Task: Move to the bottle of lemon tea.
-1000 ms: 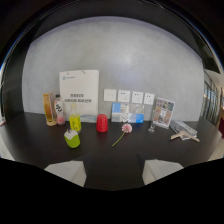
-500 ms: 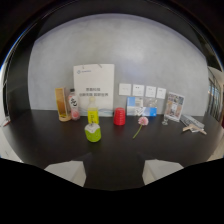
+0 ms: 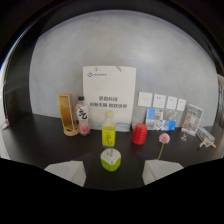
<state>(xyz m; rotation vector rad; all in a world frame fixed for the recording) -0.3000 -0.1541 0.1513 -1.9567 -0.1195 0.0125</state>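
So the gripper [image 3: 110, 172] had its two pale fingers [image 3: 66, 171] poking up from the bottom of the frame, spread wide and holding nothing at all. Right in the gap between the tips sat a little lime-green and white cube-shaped gadget [image 3: 110, 159] on the dark table [image 3: 45, 145], not touching either finger as far as I could see.

Just behind that, near the middle of the frame, stood the bottle of lemon tea [image 3: 108, 131], upright, yellow label, pale cap. It was beyond the fingers, roughly lined up with the gap between them.

A bit to its right was a red can [image 3: 139, 134], and further right a pink flower [image 3: 163, 139] on a thin stem. Off to the left stood a clear bottle with a pink bottom [image 3: 83, 116] and a tall amber box [image 3: 67, 115] just beside it.

At the back, a white paper bag [image 3: 110, 97] with printed text leaned against the grey wall [image 3: 125, 45], with some white wall switches [image 3: 161, 101] and a couple of small display cards [image 3: 192, 119] over on the right.
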